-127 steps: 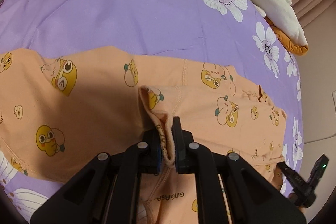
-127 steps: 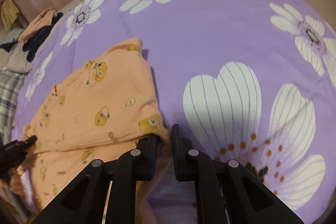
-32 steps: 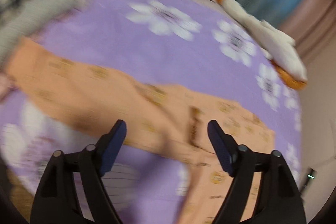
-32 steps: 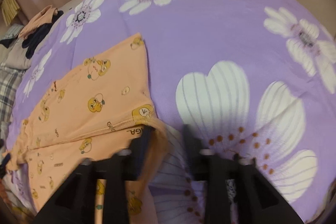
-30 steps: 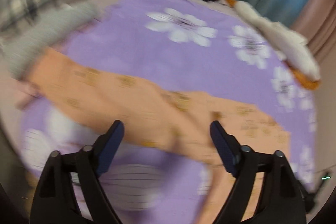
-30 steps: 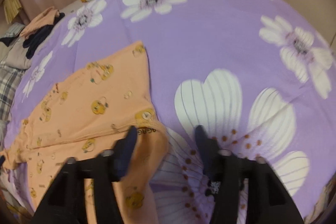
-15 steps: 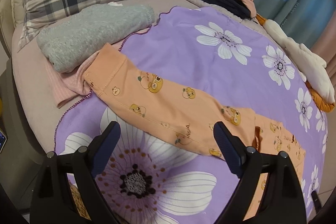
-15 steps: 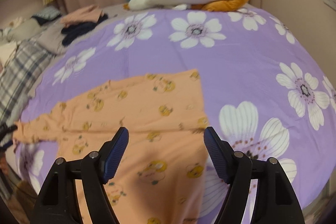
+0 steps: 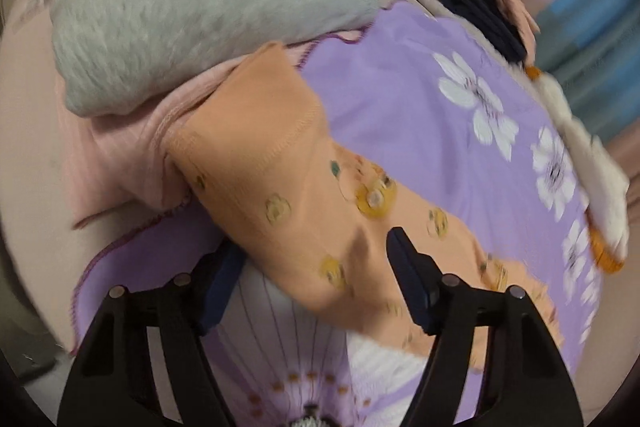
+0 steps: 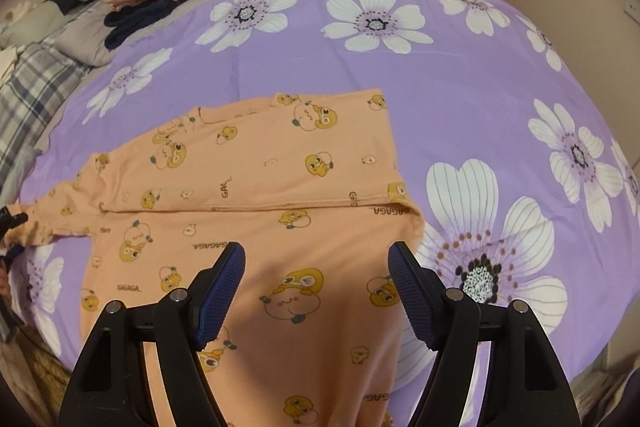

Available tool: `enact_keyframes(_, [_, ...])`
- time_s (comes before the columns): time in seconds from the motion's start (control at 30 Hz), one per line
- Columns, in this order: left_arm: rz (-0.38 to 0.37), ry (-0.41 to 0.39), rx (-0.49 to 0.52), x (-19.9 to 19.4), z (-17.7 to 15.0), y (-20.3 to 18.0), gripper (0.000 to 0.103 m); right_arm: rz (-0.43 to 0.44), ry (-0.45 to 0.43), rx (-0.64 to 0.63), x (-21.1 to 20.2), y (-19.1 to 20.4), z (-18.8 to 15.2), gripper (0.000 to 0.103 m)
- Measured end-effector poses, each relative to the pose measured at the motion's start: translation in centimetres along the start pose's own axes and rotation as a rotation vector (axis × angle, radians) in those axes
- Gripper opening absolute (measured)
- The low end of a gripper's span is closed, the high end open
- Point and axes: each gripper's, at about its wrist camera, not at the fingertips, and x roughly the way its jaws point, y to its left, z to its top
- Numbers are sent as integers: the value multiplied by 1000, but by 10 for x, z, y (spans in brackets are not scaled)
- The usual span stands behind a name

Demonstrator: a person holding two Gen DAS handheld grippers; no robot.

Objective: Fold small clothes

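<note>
Left tongs (image 9: 316, 271) gaped over the orange pyjama top's (image 10: 248, 195) sleeve (image 9: 280, 163), apparently to fold it inward; right tongs (image 10: 316, 283) hovered wide and empty.

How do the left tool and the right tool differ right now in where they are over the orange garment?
The left tool is low at the garment's sleeve, which runs between its fingers toward the cuff; the right tool hangs higher over the orange garment, above the broad body panel. The left view is motion-blurred, the right view sharp. Both are open and hold nothing.
</note>
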Motion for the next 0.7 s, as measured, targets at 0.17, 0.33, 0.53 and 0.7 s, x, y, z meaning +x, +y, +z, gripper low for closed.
enact_keyframes(0.17, [-109,-22,-120,4,13,15,37,15,15,-8,4,7,1,73])
enact_keyframes(0.33, [-131,5,-142,7,14,12,4,32,15,-17,6,12,1,73])
enact_keyframes(0.53, [-122,-52,-49,-14,14,-23,3,47,18,1,5,9,1,73])
enact_keyframes(0.7, [-174,-101,56,-40,9,-64,3,57,-7,18,-2,3,1,73])
